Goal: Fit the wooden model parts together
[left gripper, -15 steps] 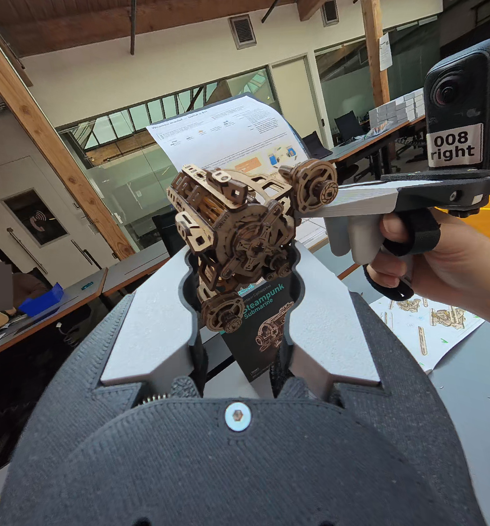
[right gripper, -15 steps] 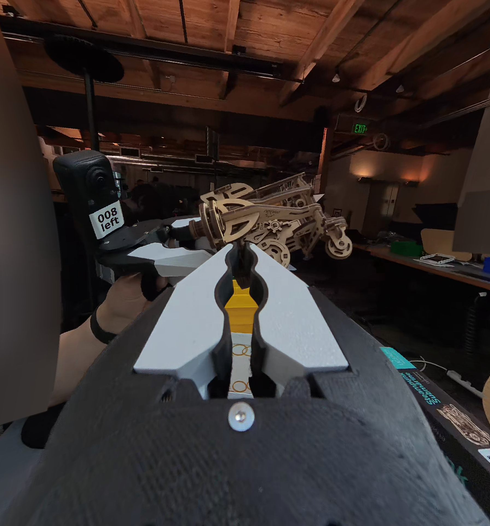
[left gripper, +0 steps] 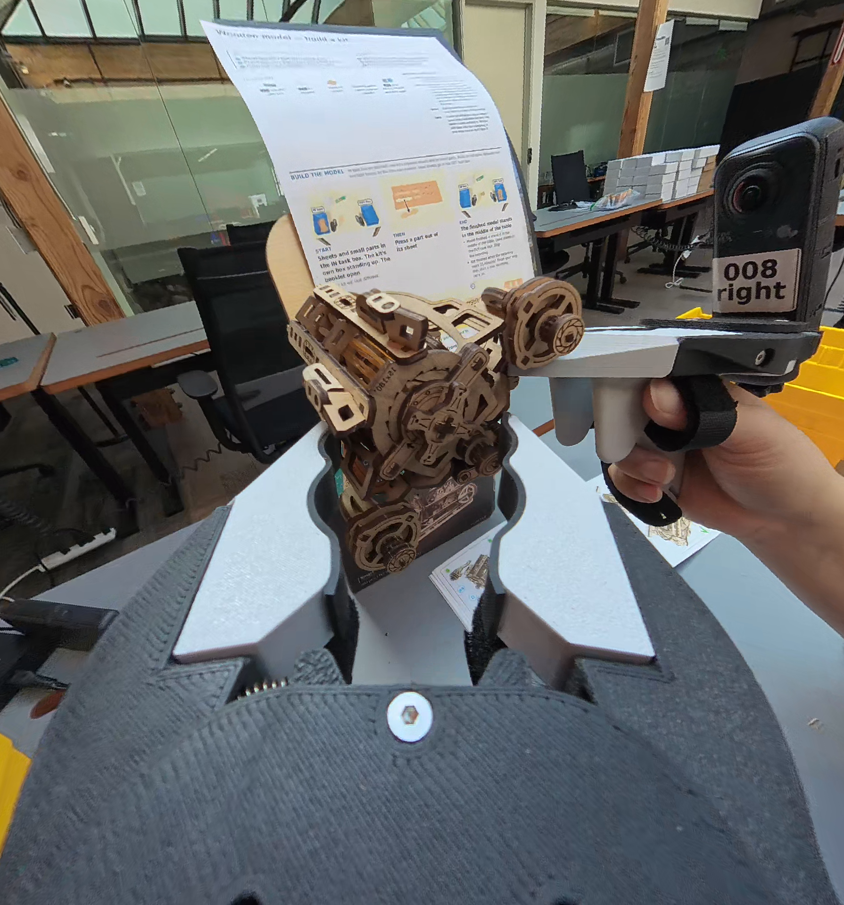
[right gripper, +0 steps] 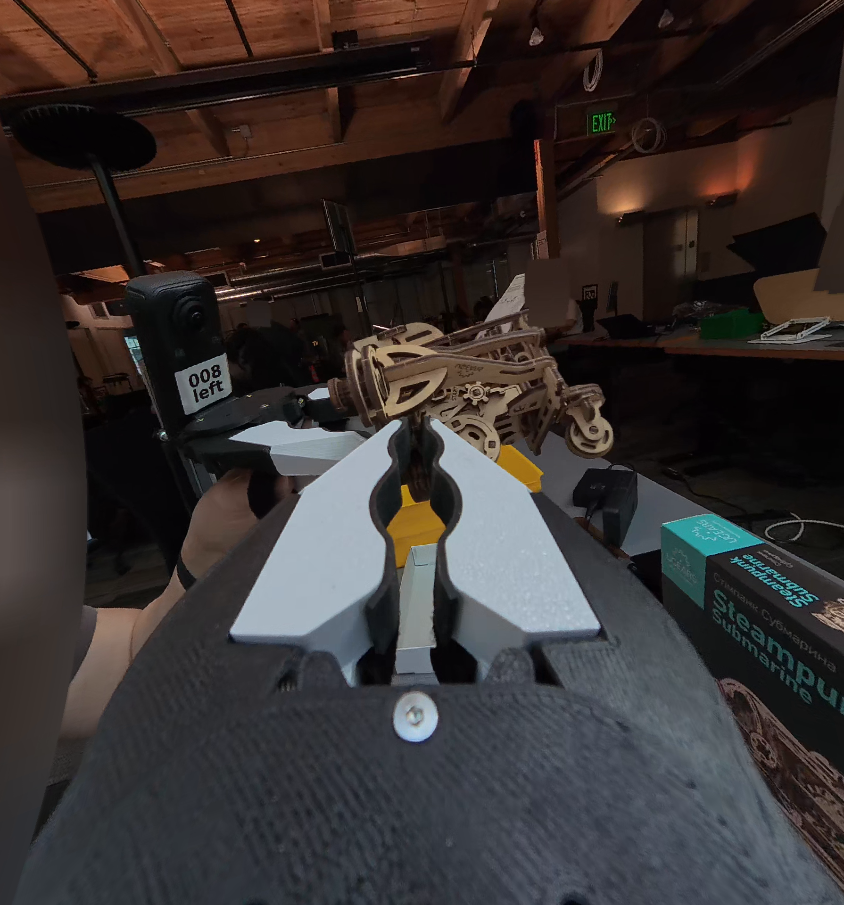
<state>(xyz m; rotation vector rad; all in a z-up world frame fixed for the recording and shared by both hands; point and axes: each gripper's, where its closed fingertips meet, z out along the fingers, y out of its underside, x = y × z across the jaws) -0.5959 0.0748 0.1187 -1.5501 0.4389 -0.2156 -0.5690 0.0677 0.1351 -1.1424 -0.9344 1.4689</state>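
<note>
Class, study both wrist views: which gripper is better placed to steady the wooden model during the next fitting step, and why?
Left. The left gripper clasps the wooden model's bulky body, while the right gripper only pinches a thin wooden tab beneath it.

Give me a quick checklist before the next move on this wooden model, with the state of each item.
1. Left tool grips the model: ok, its body sits between the fingers, though pad contact is partly hidden.
2. Right tool clamped on a thin dark piece under the model: ok.
3. Which part that piece is: cannot tell.
4. Model lifted clear of the table: ok.
5. Instruction sheet in sight: ok, upright behind the model.
6. Loose part ready to fit: cannot tell, none visible.
</note>
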